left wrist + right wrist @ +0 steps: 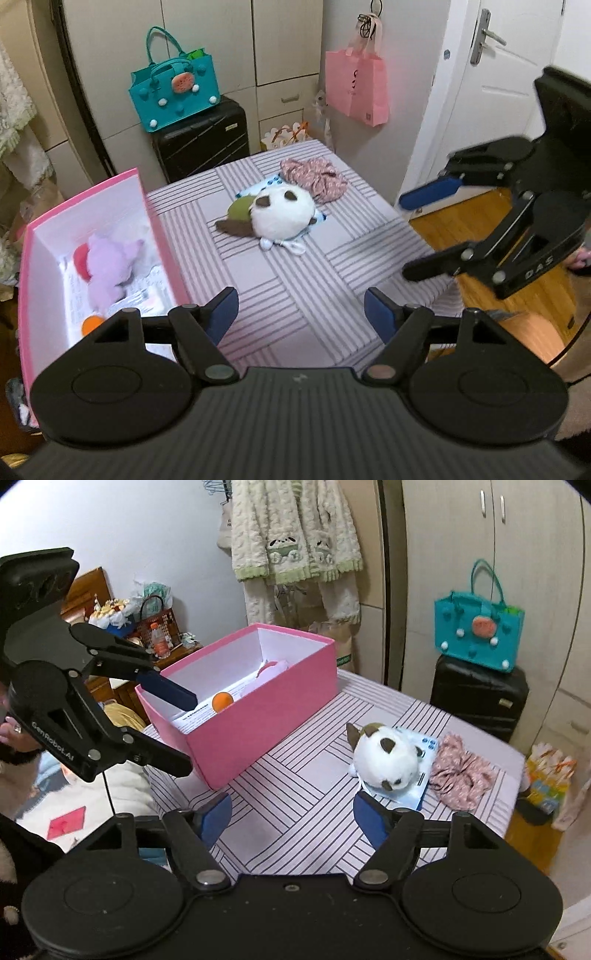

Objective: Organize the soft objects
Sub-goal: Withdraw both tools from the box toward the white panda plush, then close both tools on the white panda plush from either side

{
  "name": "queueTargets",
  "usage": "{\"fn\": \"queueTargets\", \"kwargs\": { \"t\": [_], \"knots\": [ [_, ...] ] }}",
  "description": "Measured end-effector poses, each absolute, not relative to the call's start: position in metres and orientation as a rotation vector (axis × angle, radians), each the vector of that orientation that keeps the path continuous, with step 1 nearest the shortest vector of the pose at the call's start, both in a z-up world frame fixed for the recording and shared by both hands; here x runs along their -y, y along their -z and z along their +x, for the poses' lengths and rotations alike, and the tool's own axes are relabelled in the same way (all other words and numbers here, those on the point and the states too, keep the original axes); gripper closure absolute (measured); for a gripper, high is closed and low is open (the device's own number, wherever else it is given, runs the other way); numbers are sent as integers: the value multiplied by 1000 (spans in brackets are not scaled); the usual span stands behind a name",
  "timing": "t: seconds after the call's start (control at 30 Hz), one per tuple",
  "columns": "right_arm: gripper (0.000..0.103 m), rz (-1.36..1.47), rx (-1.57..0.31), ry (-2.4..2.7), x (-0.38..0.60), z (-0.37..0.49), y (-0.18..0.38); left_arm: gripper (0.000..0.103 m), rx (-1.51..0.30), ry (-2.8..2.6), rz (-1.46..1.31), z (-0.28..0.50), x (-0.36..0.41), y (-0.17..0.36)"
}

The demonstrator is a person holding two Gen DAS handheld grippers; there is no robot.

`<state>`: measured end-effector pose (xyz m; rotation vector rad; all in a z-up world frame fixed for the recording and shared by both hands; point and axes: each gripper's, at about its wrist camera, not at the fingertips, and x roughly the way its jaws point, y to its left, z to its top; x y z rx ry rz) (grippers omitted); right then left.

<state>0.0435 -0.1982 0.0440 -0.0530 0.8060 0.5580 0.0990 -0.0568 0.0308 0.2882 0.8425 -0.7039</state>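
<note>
A white plush toy (282,216) (386,762) with brown ears lies on a blue-and-white packet (424,746) in the middle of the striped table (314,280). A crumpled pink cloth (314,177) (461,775) lies just behind it. At the table's left stands an open pink box (92,206) (258,716) holding a purple plush (110,266), an orange ball (222,700) and papers. My left gripper (301,314) (188,734) is open and empty near the box's front corner. My right gripper (291,818) (406,238) hangs open and empty over the table's right edge.
A teal handbag (173,92) sits on a black suitcase (201,138) behind the table. A pink bag (356,85) hangs on the wall beside a white door (491,92). Wooden floor (443,229) lies to the right. Fleece clothing (295,535) hangs behind the box.
</note>
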Motion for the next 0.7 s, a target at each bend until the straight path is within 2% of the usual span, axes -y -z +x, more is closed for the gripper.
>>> {"fn": "queueTargets", "kwargs": {
  "t": [0.2,0.33,0.7],
  "knots": [
    [25,-74,-793,-571,208,63,-17,29,-831,707,238,122,69,-18],
    [21,-98,-747,-565,211,75,2,28,-838,689,204,139,75,-2],
    [18,-80,-601,-512,223,111,45,24,-843,621,102,176,86,27]
  ]
}}
